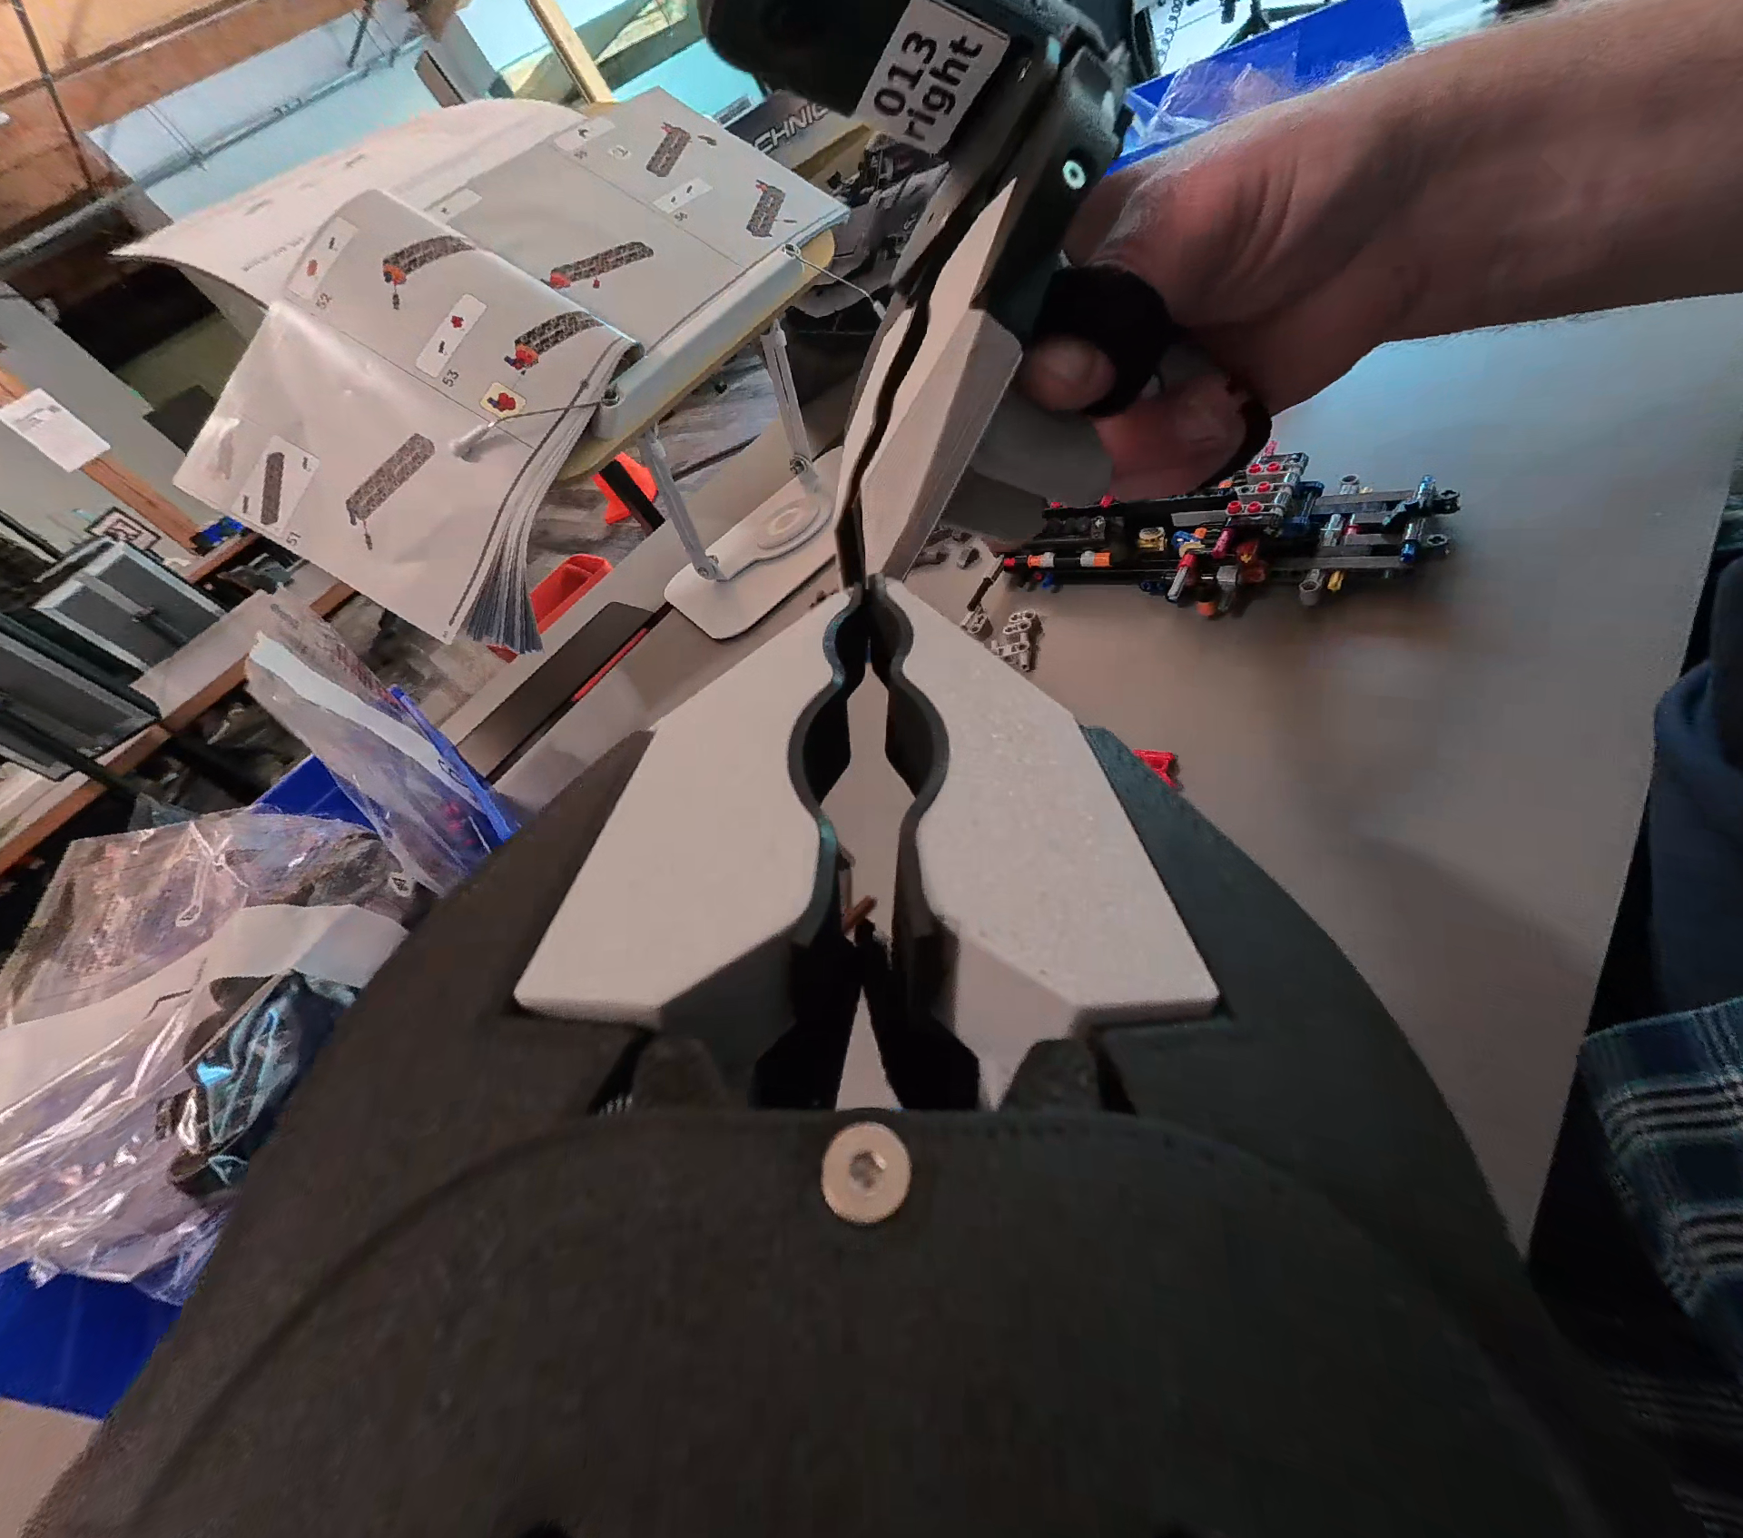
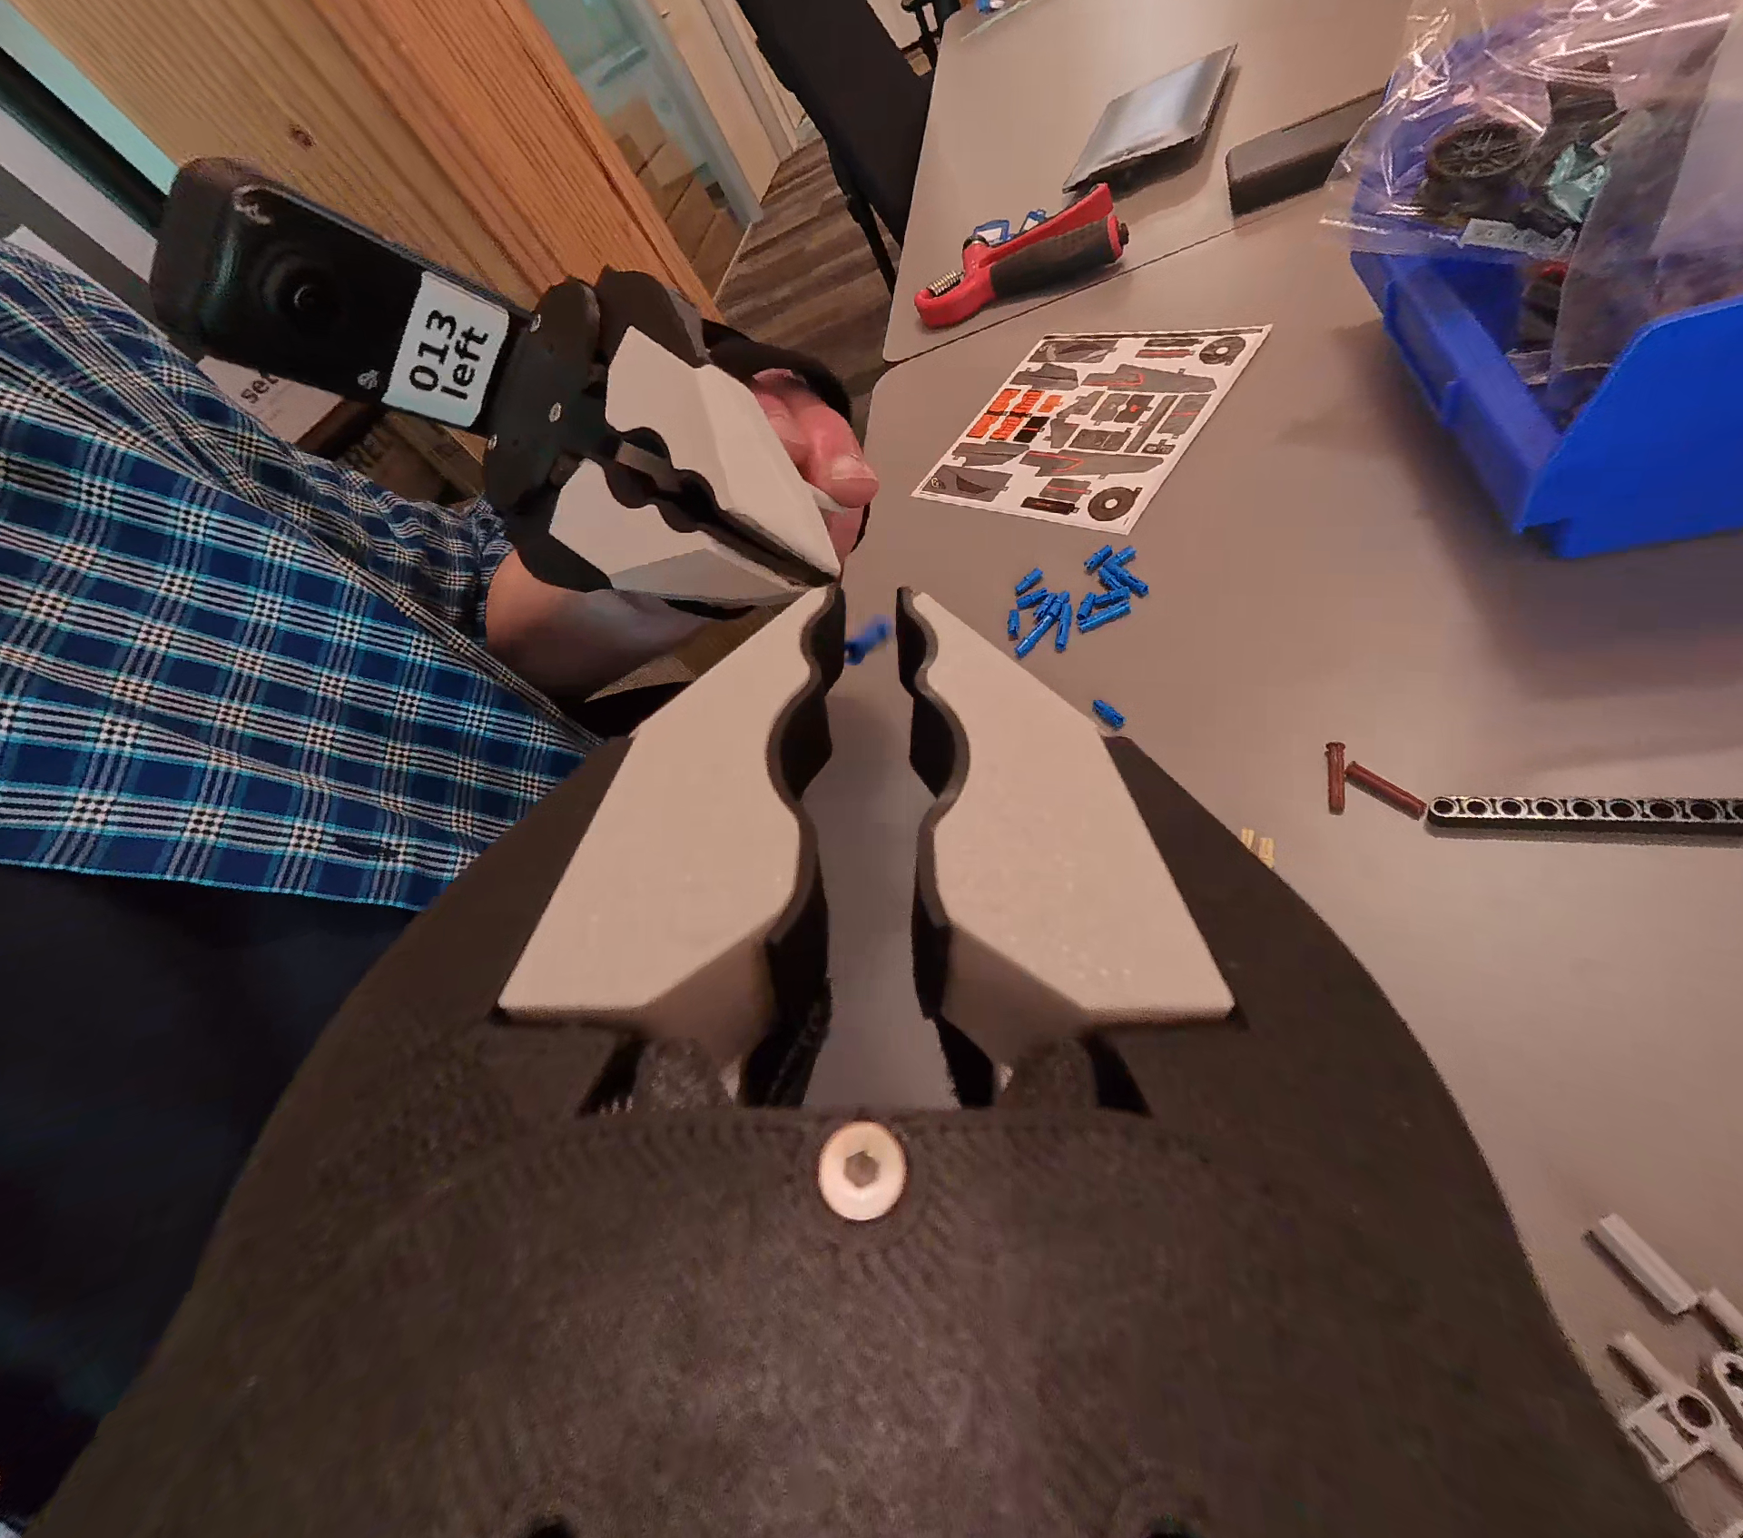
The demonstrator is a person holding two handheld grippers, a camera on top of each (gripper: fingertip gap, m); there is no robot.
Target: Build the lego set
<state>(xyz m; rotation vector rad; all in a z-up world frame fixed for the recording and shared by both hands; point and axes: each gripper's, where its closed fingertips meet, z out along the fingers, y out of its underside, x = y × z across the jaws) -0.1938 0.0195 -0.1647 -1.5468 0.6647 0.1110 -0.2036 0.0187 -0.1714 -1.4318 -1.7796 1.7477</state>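
My left gripper [image 1: 870, 601] is shut, its tips pressed together above the grey table [image 1: 1320, 738]; I see nothing between them. It also shows in the right wrist view [image 2: 830, 573], shut, right beside my right fingertips. My right gripper [image 2: 868, 606] is open. A small blue pin [image 2: 868, 634], blurred, shows in the gap between its fingers without either pad pressing on it. In the left wrist view the right gripper [image 1: 860, 573] comes down from above and its tips meet my left tips. A partly built black model [image 1: 1245, 540] lies on the table behind.
A pile of blue pins [image 2: 1075, 606], a sticker sheet [image 2: 1094, 427], brown axles [image 2: 1368, 781], a black beam [image 2: 1585, 811] and a blue bin with bags [image 2: 1603, 455] lie to the right. An instruction booklet on a stand [image 1: 472, 323] and bags of parts [image 1: 141, 1021] lie to the left. Less than 4 cm separates the two grippers' tips. From either gripper's tips it is about 25 centimeters to the partly built black model [image 1: 1245, 540].
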